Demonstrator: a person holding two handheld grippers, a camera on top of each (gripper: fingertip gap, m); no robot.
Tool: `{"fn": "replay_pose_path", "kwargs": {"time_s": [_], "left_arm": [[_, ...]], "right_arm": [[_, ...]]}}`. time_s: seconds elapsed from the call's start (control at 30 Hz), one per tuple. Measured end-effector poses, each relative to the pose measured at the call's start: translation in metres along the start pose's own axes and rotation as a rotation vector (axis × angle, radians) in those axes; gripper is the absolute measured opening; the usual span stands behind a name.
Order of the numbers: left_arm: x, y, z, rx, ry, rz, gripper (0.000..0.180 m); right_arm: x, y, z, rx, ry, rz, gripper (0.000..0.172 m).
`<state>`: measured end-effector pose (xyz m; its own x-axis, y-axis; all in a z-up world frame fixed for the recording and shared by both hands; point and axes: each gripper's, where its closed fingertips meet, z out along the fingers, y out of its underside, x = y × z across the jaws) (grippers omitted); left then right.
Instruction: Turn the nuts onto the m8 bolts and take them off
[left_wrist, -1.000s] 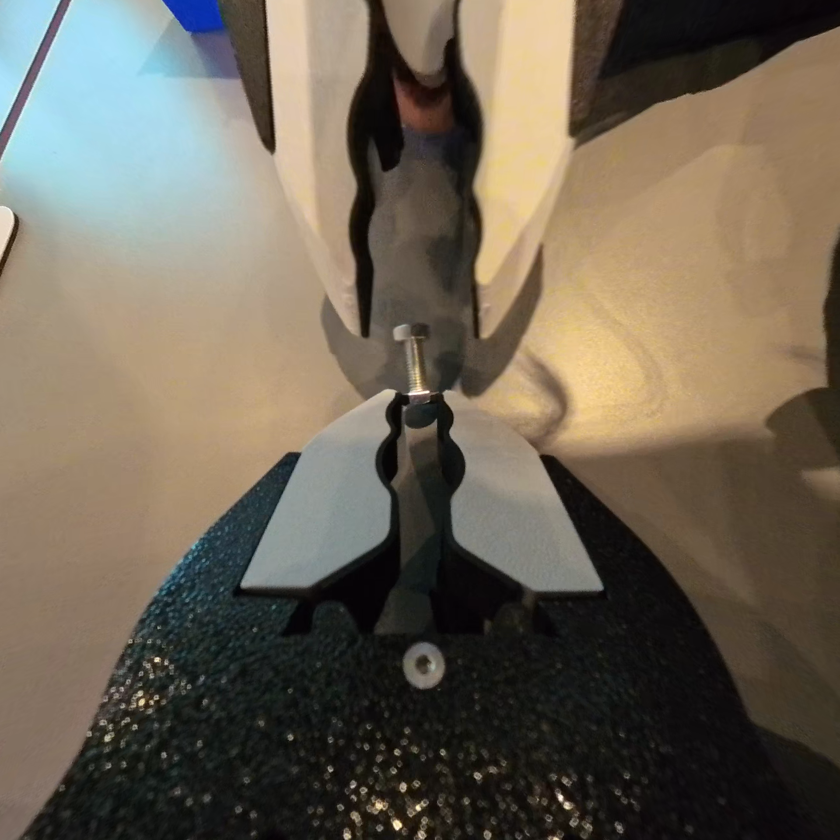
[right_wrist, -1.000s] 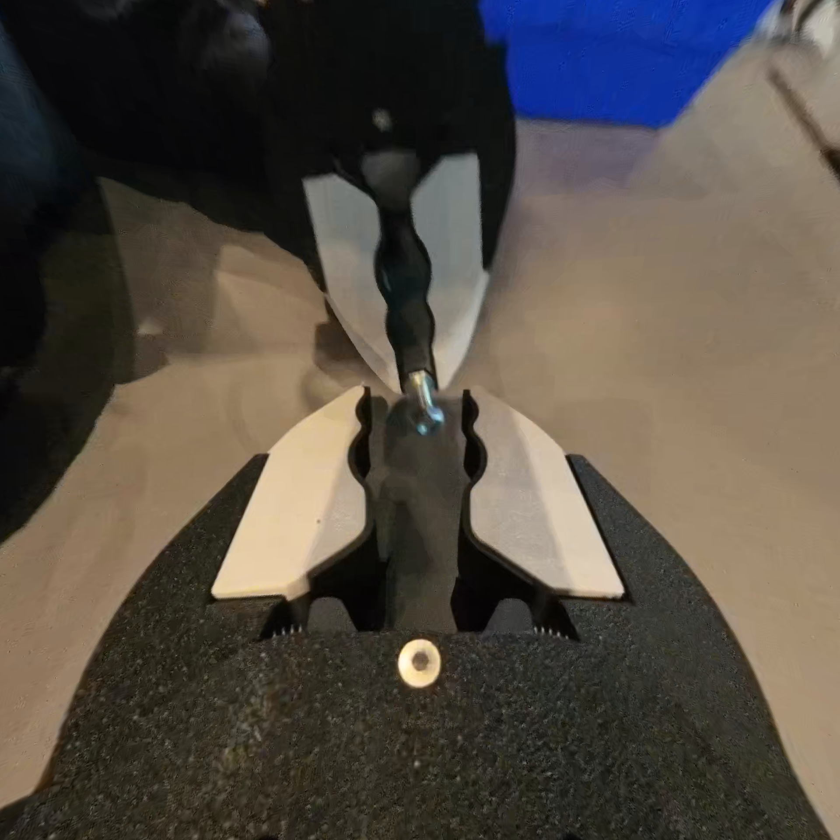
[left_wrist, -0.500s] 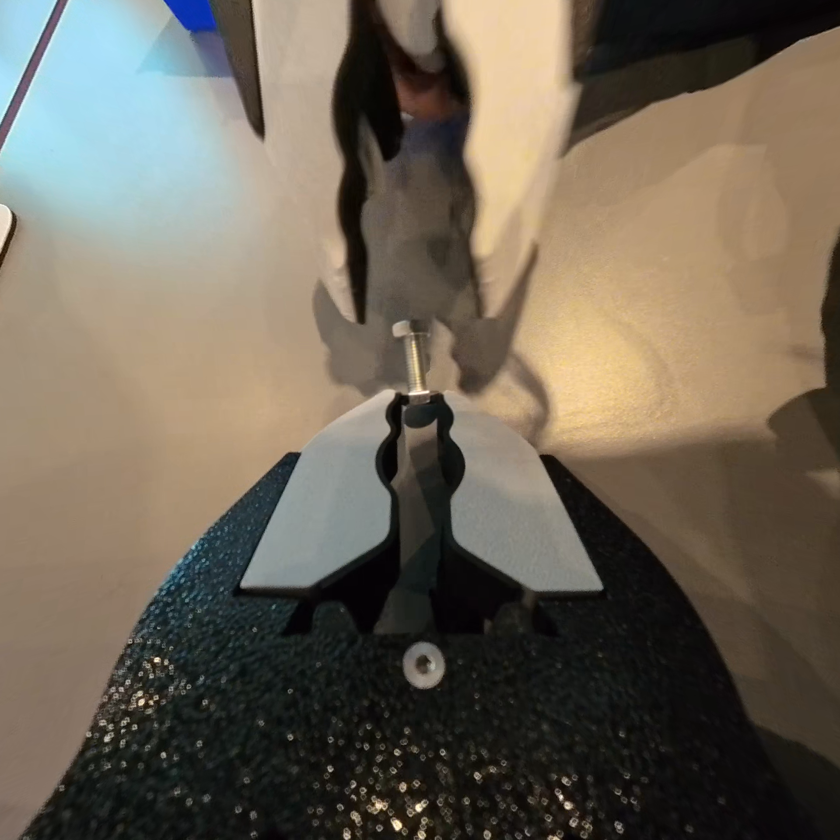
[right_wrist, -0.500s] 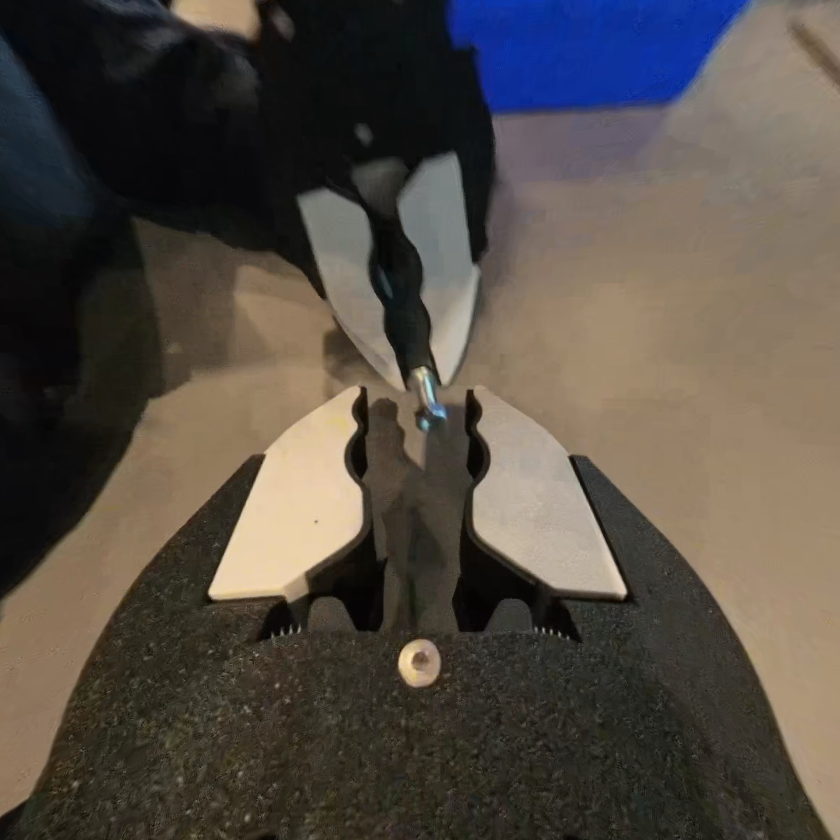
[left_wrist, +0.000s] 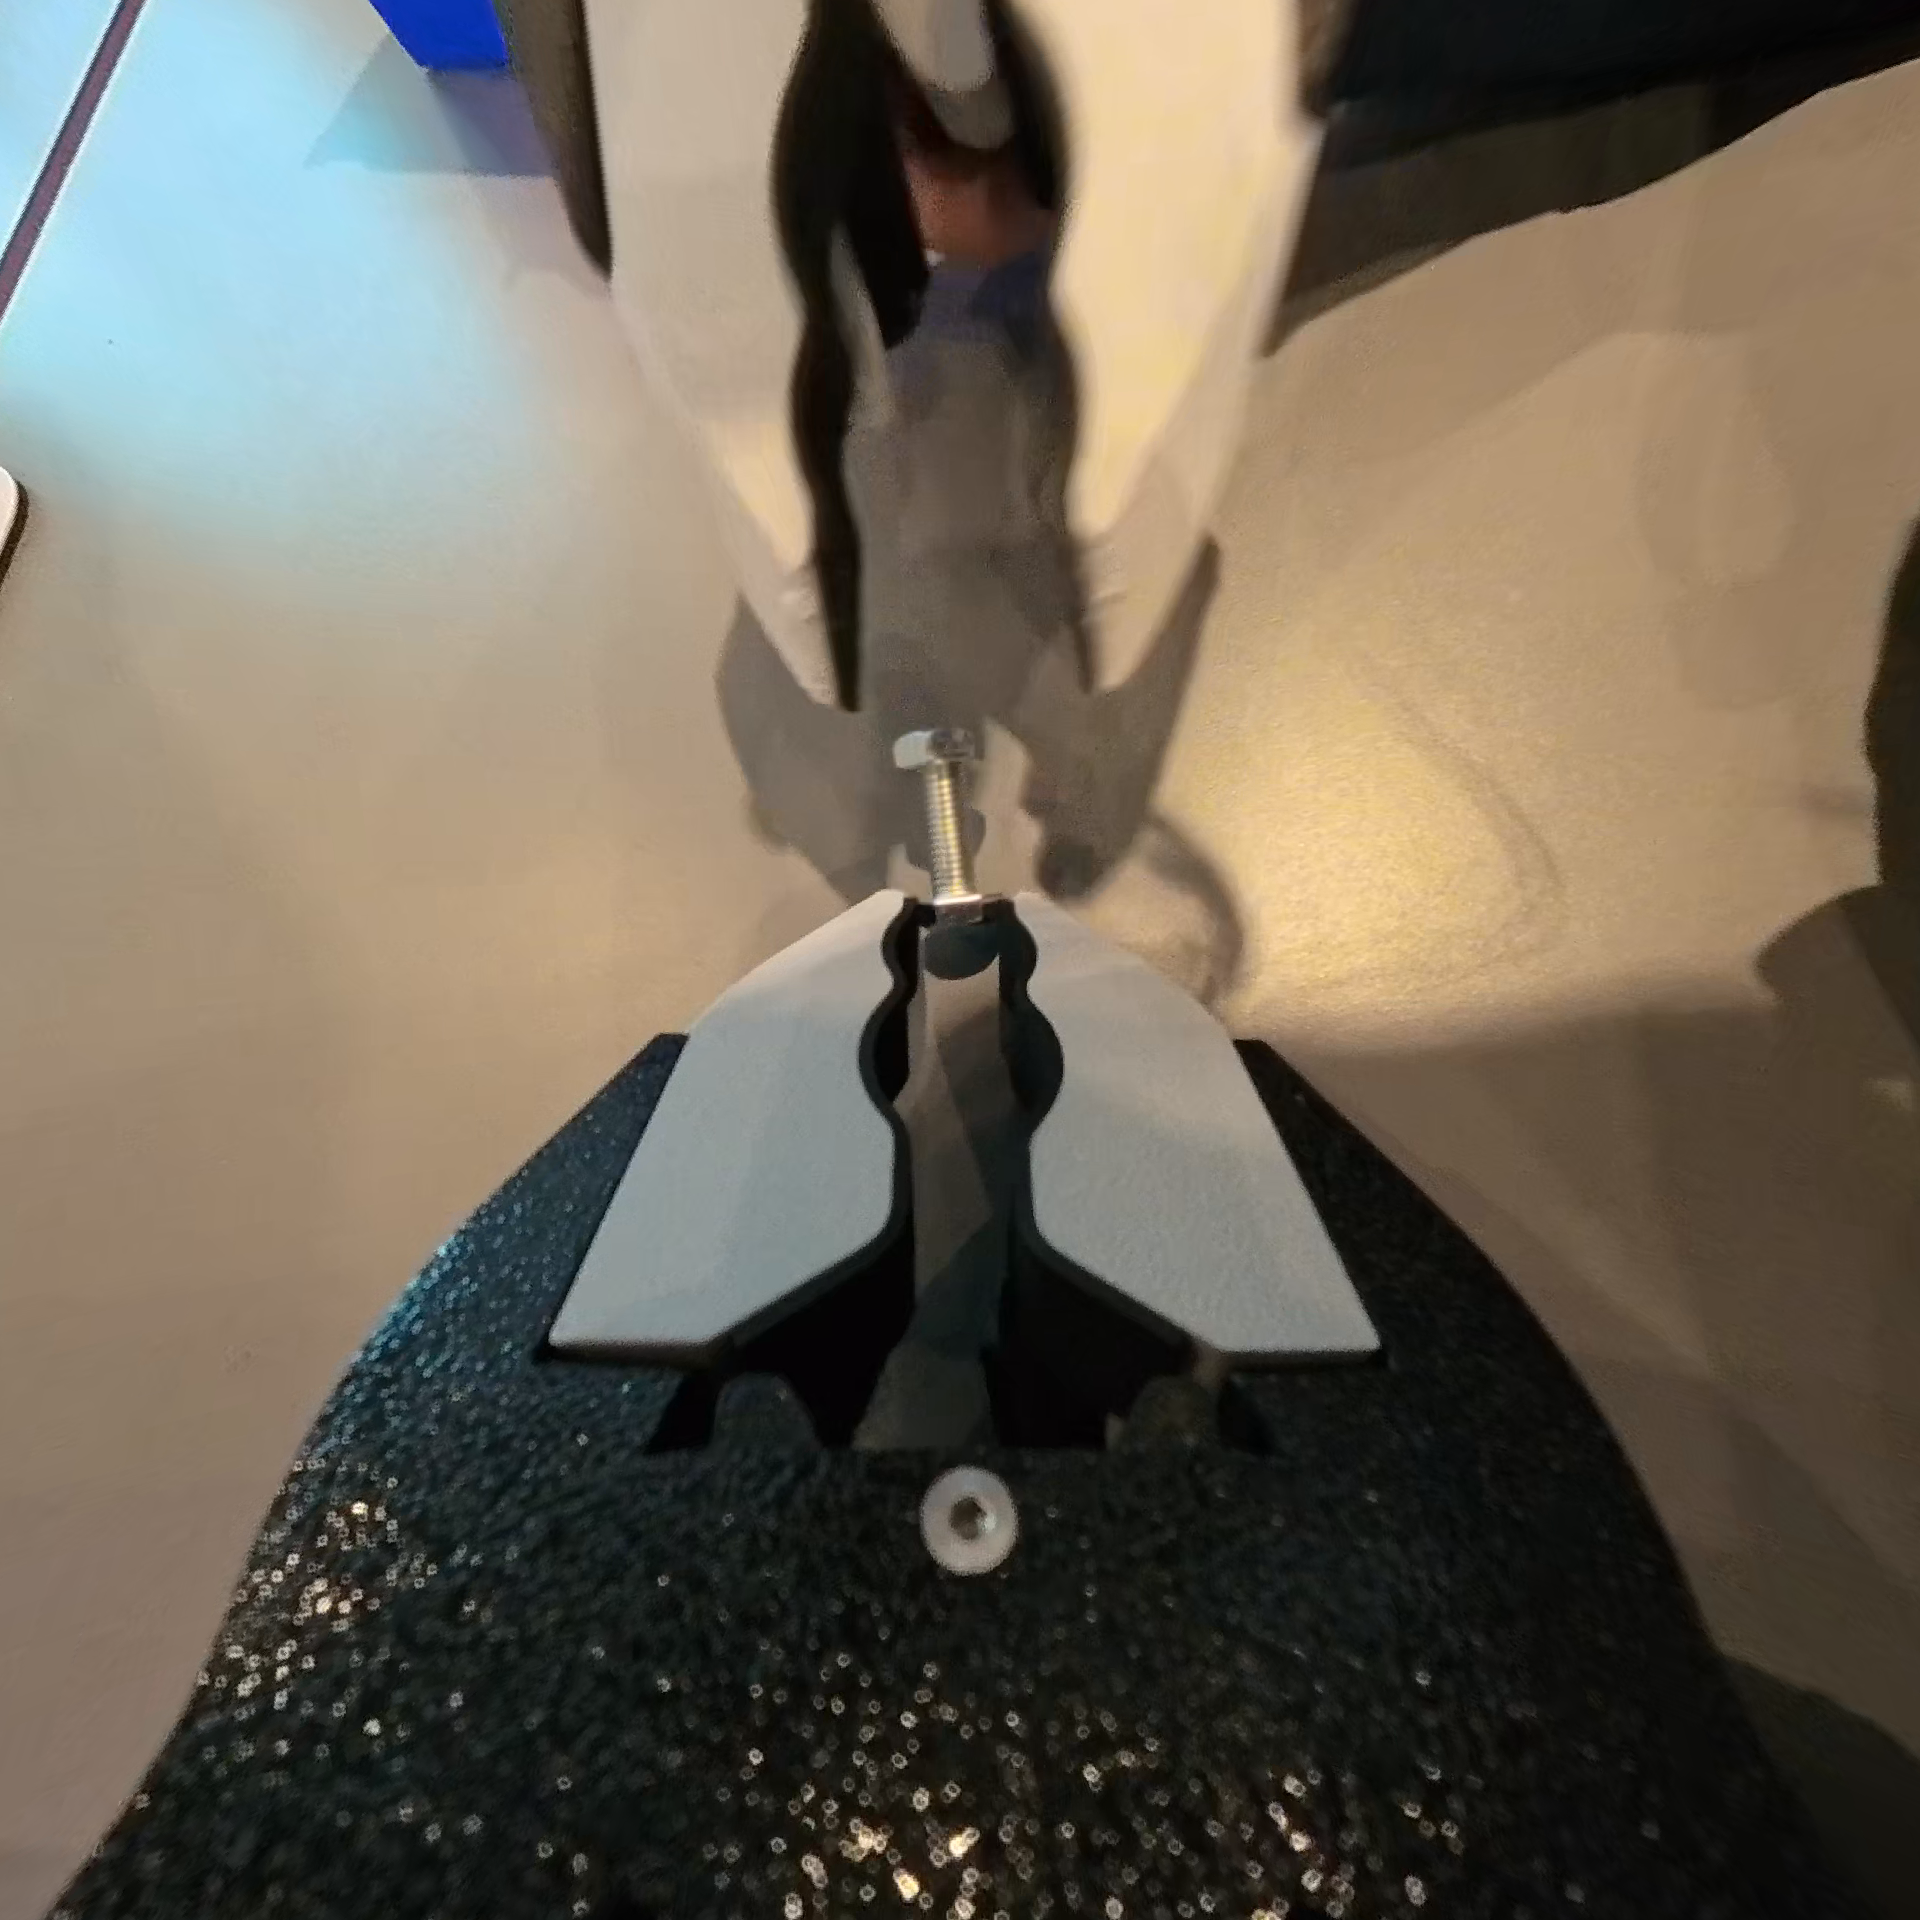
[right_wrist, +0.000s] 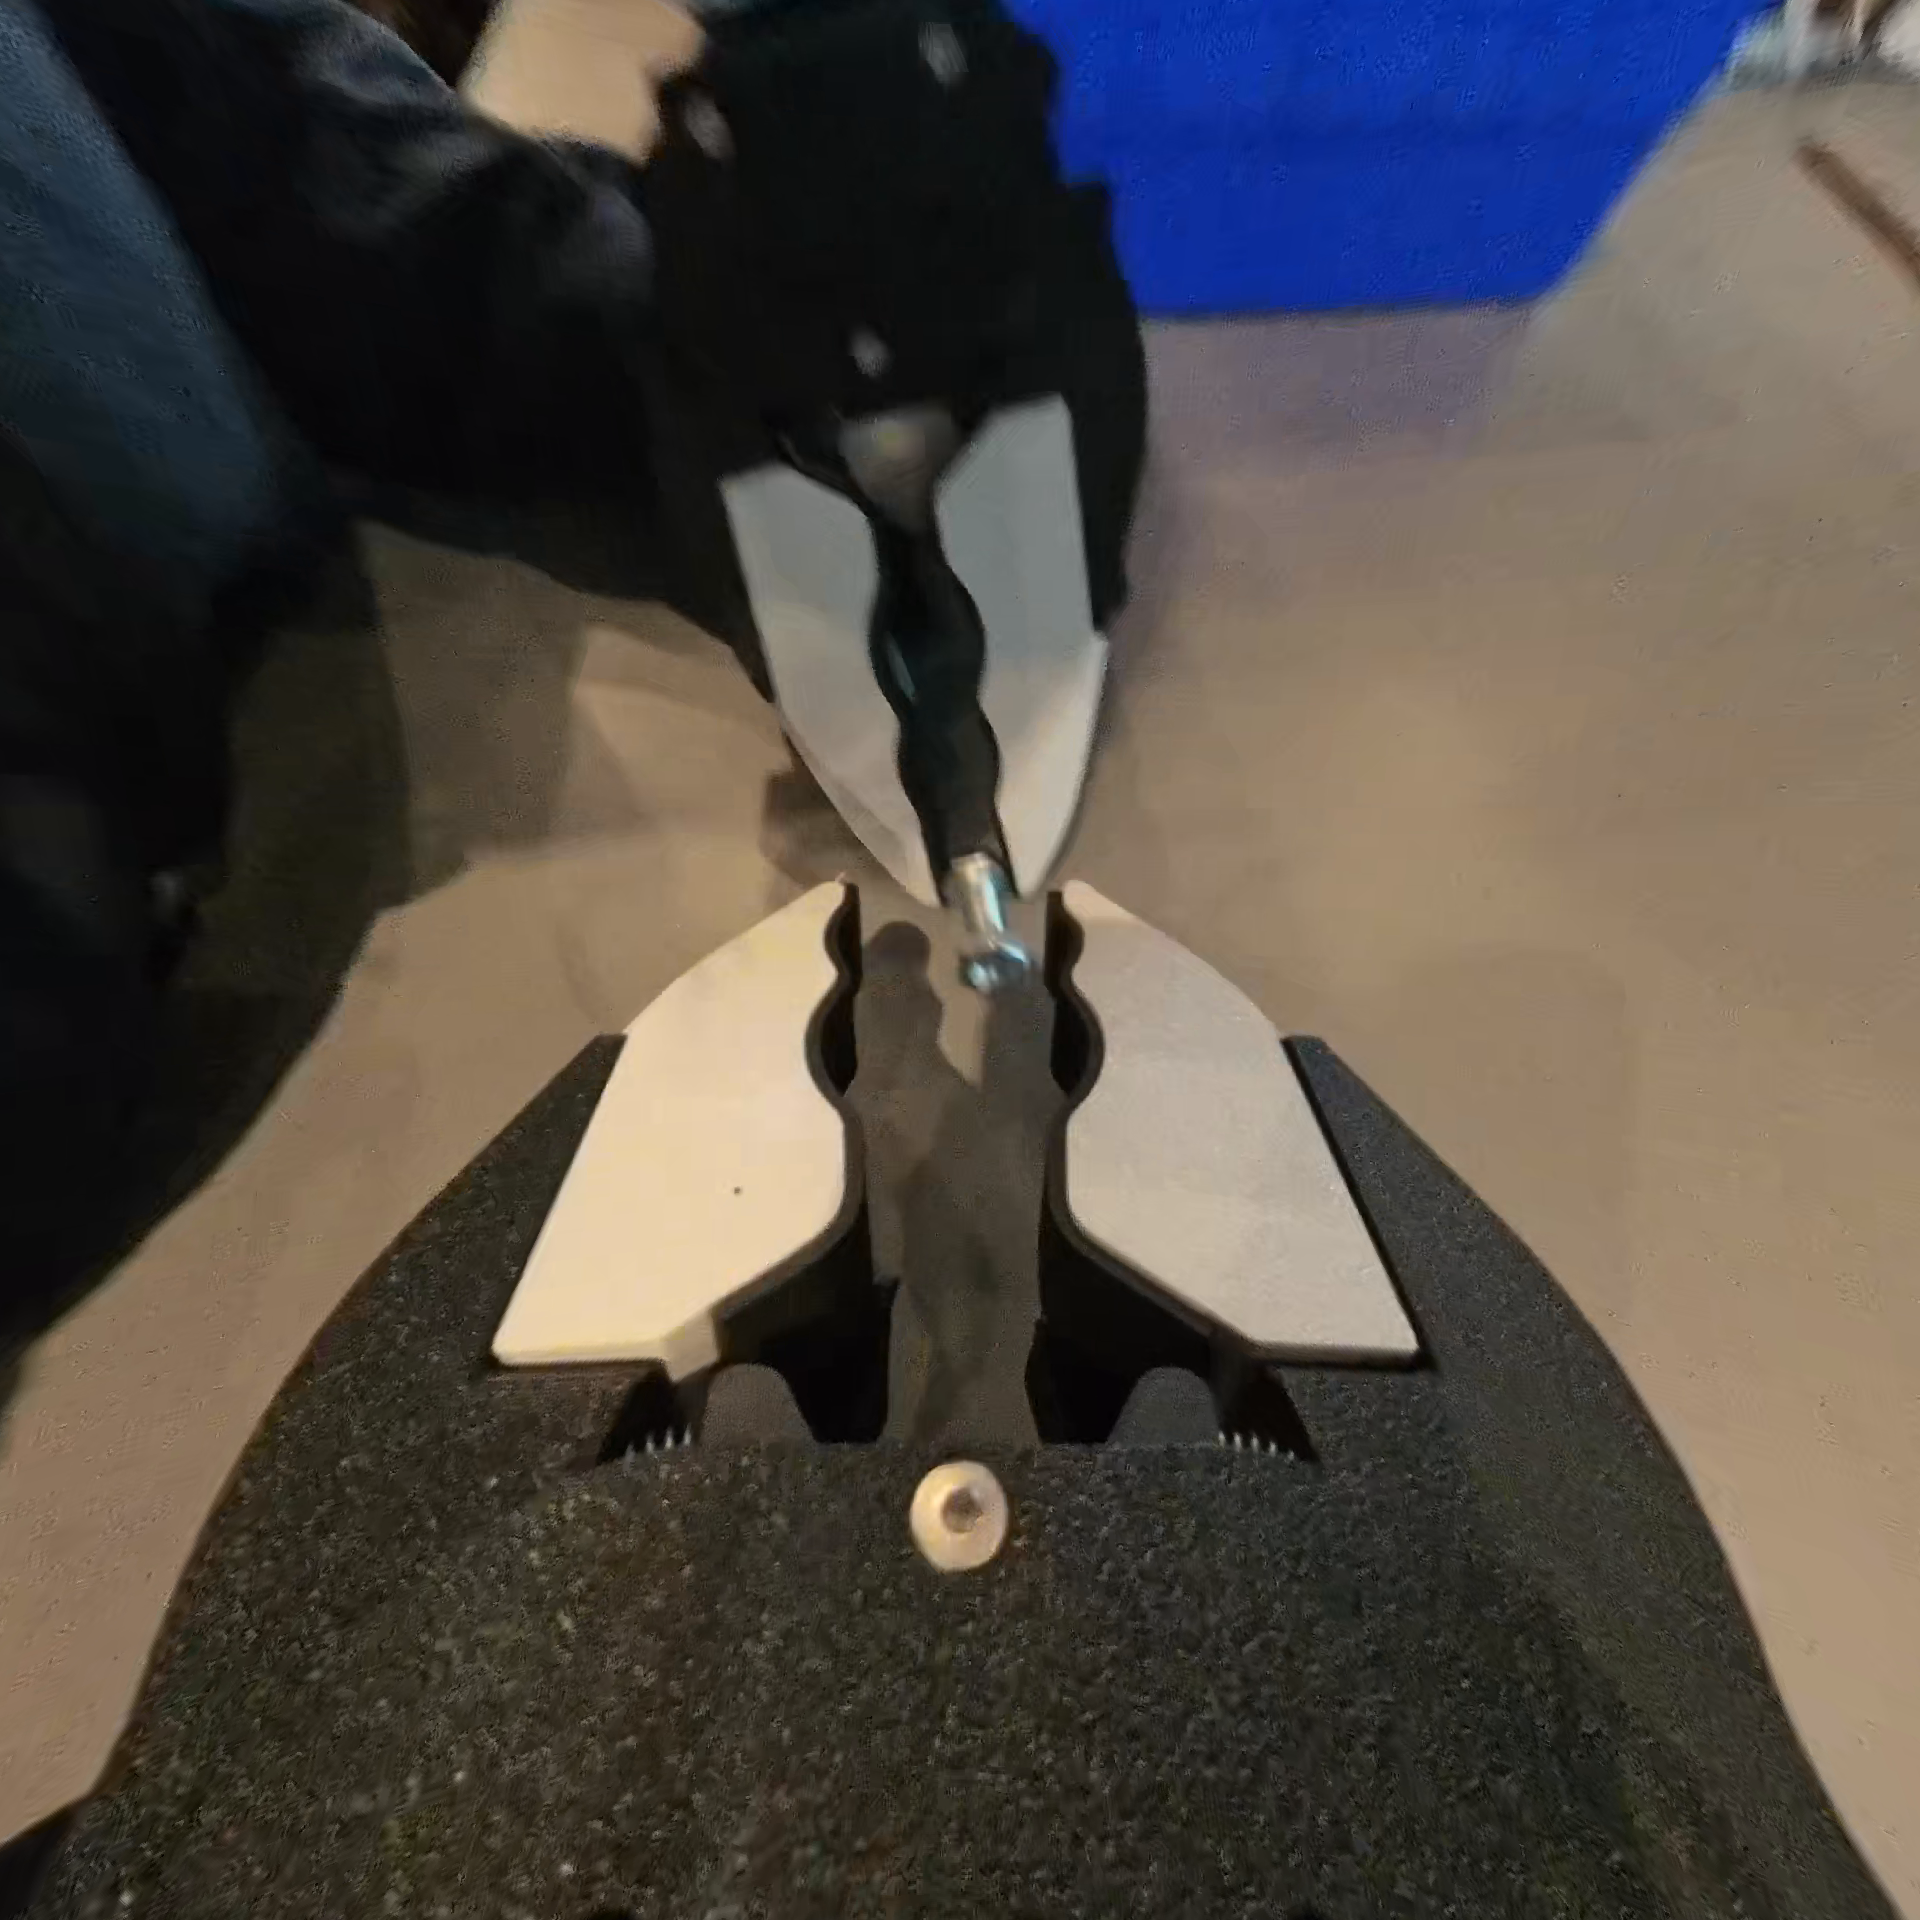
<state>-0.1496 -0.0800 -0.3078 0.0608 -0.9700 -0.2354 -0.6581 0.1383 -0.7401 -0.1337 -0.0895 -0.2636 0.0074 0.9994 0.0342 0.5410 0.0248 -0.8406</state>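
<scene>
Shiny threaded metal bolt (left_wrist: 948, 821), matt beige tabletop (left_wrist: 364, 831), grainy black plastic housing (left_wrist: 935, 1714)

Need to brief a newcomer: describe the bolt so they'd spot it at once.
Over the beige tabletop, two grey-fingered grippers meet tip to tip. The left gripper pinches one end of a small silver bolt pointing into the open right gripper. It is the only threaded metal piece there.

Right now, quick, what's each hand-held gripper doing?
Left hand-held gripper: closed on the bolt, at one end.
Right hand-held gripper: open, holding nothing.
</scene>
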Motion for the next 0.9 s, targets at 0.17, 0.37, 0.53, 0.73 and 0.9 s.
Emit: {"fn": "replay_pose_path", "kwargs": {"time_s": [0.17,0.37,0.53,0.73,0.9], "left_arm": [[0.0,0.0,0.0,0.0,0.0,0.0,0.014],[0.0,0.0,0.0,-0.001,0.001,-0.002,0.014],[0.001,0.001,0.0,-0.001,0.0,-0.002,0.014],[0.001,0.001,0.0,-0.001,0.001,-0.002,0.014],[0.0,0.001,-0.001,-0.001,0.001,-0.003,0.014]], "right_arm": [[0.003,0.026,0.009,-0.157,-0.007,0.085,0.032],[-0.016,-0.011,0.016,0.045,-0.042,-0.101,0.042],[0.01,0.017,0.007,-0.119,0.058,0.023,0.041],[-0.002,0.021,0.018,-0.143,-0.028,0.043,0.04],[-0.006,-0.004,0.015,0.0,0.02,-0.114,0.038]]}}
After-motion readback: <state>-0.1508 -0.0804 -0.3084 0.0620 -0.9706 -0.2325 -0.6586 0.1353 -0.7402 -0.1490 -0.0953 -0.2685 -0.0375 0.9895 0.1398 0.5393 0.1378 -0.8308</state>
